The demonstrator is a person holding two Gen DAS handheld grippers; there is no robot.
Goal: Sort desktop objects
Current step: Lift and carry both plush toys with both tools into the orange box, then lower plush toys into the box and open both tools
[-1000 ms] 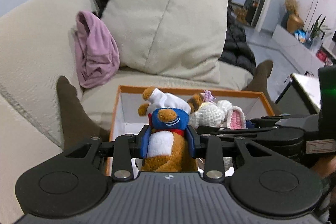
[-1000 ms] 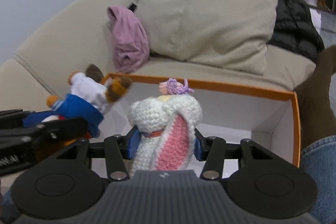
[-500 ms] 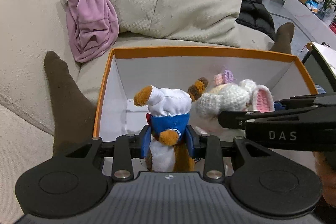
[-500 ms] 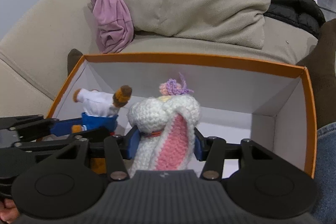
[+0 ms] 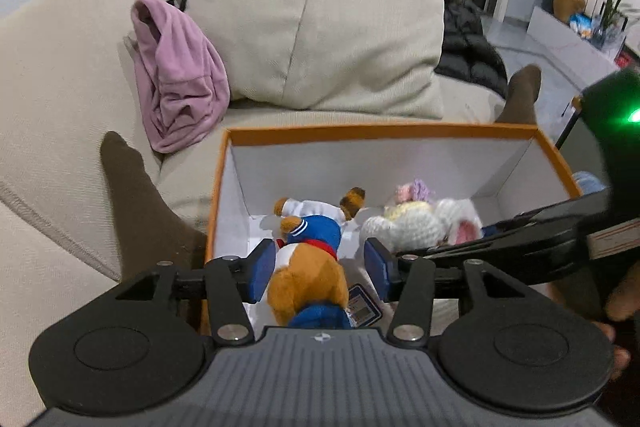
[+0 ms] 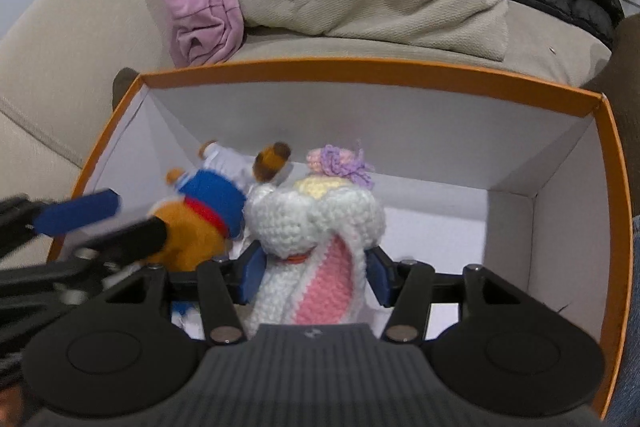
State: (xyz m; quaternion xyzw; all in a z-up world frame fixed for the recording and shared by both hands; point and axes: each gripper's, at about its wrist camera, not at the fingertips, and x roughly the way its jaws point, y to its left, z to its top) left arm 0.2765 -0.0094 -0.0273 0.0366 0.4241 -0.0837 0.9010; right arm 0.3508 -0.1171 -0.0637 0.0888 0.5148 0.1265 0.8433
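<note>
Both toys had sunk lower into the white-lined, orange-edged cardboard box (image 6: 368, 77) since the earlier frames. Between the left gripper's (image 5: 320, 267) blue-padded fingers (image 5: 260, 269), which had just been opening, lay the brown plush dog in a blue sailor suit and white hat (image 5: 310, 259). It was tipped forward, head toward the far wall, with clear gaps on both sides, so the fingers stood spread and no longer pinched it. A small printed tag (image 5: 362, 307) lay beside its hindquarters.

The right gripper's (image 6: 314, 273) fingers (image 6: 250, 273) flanked the white crocheted bunny with a pink-lined ear and a purple yarn flower (image 6: 320, 223). Their jaws had also been opening slightly. Its left pad appeared to touch the yarn while the right pad stood a little off, so a firm pinch could not be confirmed. The bunny sat upright, just beside the dog, both near the box's left half.

The box rested on a beige fabric sofa (image 5: 60, 75), between two dark-socked feet (image 5: 132, 187). Behind it leaned a large beige cushion (image 5: 320, 15) and a crumpled pink garment (image 5: 176, 75).
</note>
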